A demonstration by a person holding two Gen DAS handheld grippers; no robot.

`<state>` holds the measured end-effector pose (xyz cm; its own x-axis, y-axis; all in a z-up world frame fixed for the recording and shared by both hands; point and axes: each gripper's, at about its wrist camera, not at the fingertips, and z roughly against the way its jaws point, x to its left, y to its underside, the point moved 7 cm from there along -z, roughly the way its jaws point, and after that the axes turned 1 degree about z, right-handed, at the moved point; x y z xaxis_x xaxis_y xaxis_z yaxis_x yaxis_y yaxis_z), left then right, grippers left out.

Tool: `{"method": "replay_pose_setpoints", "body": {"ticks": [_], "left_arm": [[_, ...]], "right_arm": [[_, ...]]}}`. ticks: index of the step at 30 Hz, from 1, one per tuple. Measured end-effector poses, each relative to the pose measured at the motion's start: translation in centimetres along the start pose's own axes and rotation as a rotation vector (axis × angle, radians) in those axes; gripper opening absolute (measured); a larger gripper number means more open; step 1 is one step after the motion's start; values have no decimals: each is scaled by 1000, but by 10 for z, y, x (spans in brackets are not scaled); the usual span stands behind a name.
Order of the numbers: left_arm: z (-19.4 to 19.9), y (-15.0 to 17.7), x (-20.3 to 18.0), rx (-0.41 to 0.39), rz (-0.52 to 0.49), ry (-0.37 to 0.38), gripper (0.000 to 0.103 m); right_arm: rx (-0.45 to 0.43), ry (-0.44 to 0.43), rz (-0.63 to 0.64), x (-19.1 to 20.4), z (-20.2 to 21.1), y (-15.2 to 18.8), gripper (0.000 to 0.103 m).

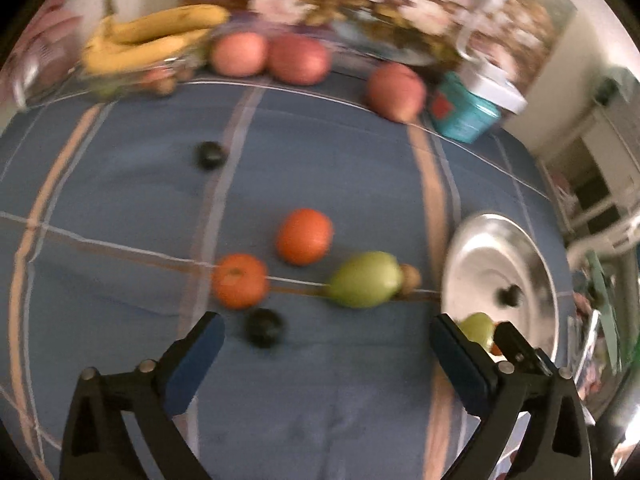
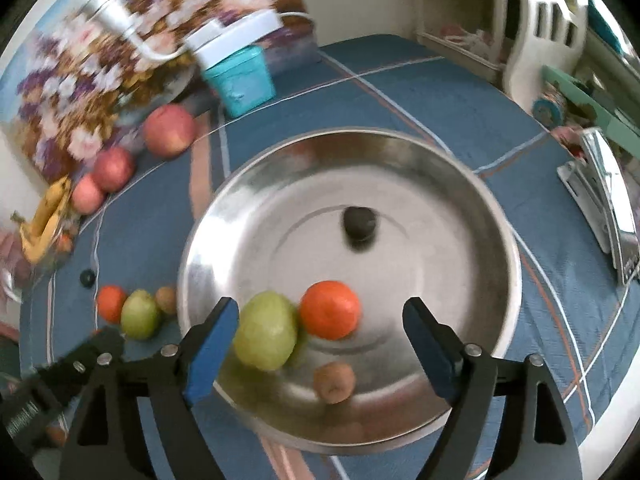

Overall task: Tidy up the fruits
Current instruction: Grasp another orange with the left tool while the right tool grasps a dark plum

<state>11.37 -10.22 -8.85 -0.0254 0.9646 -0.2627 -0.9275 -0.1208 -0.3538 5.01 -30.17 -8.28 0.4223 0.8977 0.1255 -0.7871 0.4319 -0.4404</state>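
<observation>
A steel dish (image 2: 400,152) is seen on the blue checked desk (image 2: 400,80), holding a green pear (image 2: 266,332), an orange (image 2: 330,309), a brown kiwi (image 2: 334,381) and a dark round fruit (image 2: 359,222). The right claw (image 2: 316,340) is spread wide above the dish's near rim, gripping nothing. The left claw (image 1: 326,344) is likewise released over the cloth; two oranges (image 1: 305,235), a second pear (image 1: 366,279) and two dark fruits (image 1: 264,326) lie beyond it. Apples (image 1: 239,53) and bananas (image 1: 152,36) at the far edge are blurred

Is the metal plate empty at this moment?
No, the metal plate holds a green fruit, an orange, a brown fruit and a dark one.
</observation>
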Motion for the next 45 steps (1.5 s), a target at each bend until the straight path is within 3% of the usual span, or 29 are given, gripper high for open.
{"method": "replay_pose_setpoints", "body": {"ticks": [3,7,11,17,26,30,36,43,45], "left_arm": [[10,-5,28,-20,34,-42,103],[19,-16,61,-48,52,-123,103],[28,-23,98,-77,87,-187,103],[43,-30,138,-103,150,-228,103],[32,-36,143,-69,217,-120,103],[24,-37,135,-36,194,-87,103],[5,-33,125,54,149,-67,103],[-15,-28,104,139,90,7,103],[-19,-28,97,154,72,26,101]], "right_arm": [[-22,-24,51,20,3,2,96],[-55,-42,124,47,11,3,96],[-48,-112,133,71,12,9,96],[-25,-164,172,109,8,18,96],[-1,-207,290,158,5,24,96],[48,-244,301,171,-1,32,96],[129,-212,395,191,-20,50,96],[194,-178,493,205,-40,71,96],[197,-170,515,207,-43,75,91]]}}
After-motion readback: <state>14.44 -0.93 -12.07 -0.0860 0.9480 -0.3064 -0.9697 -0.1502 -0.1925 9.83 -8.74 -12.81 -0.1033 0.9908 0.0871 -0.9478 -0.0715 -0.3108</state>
